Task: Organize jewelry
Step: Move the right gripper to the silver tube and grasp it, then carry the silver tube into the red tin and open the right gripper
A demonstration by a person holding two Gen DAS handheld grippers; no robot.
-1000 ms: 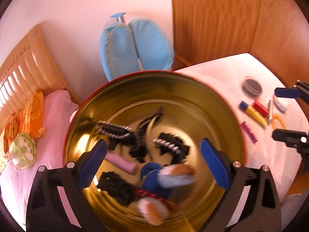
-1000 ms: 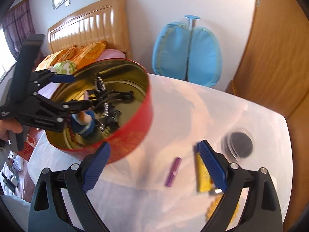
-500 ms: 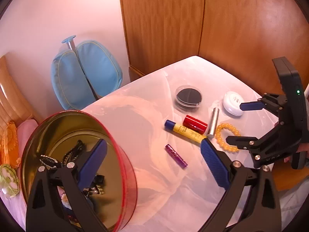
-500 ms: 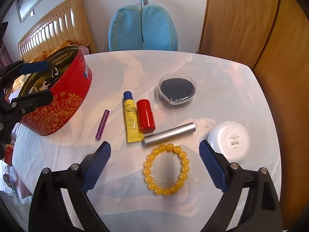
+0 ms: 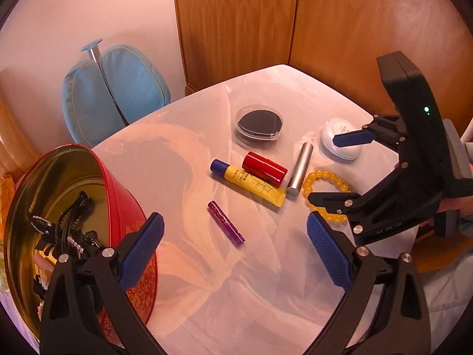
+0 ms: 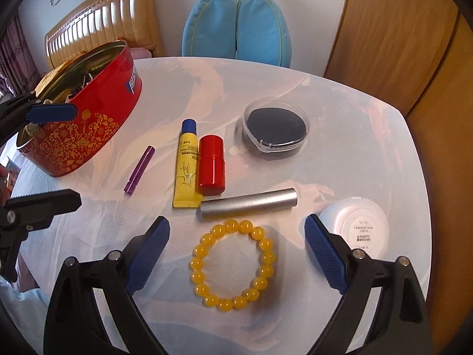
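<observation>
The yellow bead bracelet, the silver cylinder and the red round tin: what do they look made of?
Yellow bead bracelet: translucent glossy beads, likely resin or amber-like plastic; light glows through them. Silver cylinder: brushed metal by its matte sheen, possibly metallised plastic. Red round tin: printed sheet metal, with a shiny gold interior and thin rolled rim.

Both claws gape empty — left claw (image 5: 233, 254) and right claw (image 6: 236, 254) — each held low, fingers spread wide.

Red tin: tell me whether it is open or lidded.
Open. The red tin has no lid on it; its gold inside shows, with black hair clips lying in it.
</observation>
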